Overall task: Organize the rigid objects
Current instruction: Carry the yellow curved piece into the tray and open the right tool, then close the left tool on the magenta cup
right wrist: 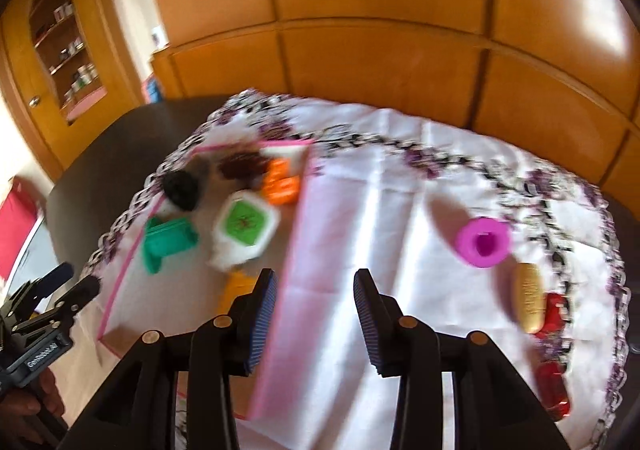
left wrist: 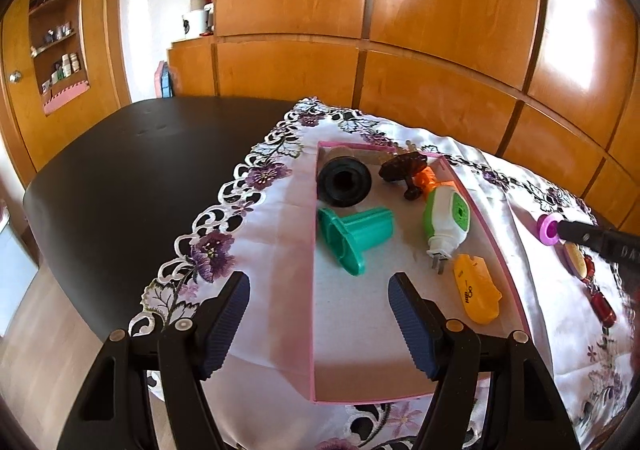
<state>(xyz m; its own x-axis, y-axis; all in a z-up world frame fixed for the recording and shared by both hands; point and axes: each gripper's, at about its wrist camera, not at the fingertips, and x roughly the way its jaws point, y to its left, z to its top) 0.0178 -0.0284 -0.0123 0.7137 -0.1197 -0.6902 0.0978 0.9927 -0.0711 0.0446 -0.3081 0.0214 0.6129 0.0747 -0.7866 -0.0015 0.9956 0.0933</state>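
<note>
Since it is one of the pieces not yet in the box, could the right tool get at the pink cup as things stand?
Probably yes. The right tool is open and holds nothing, and the pink cup lies ahead on the cloth, right of the box wall, with only bare cloth between.

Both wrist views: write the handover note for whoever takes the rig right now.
Left gripper: open, empty, above the pink box.
Right gripper: open, empty, over the box's right wall.
Done: black cap, green spool, green-white plug-in device, orange case and a dark brown piece are in the box.
Left: pink ring, tan bar and red pieces lie on the tablecloth.
</note>
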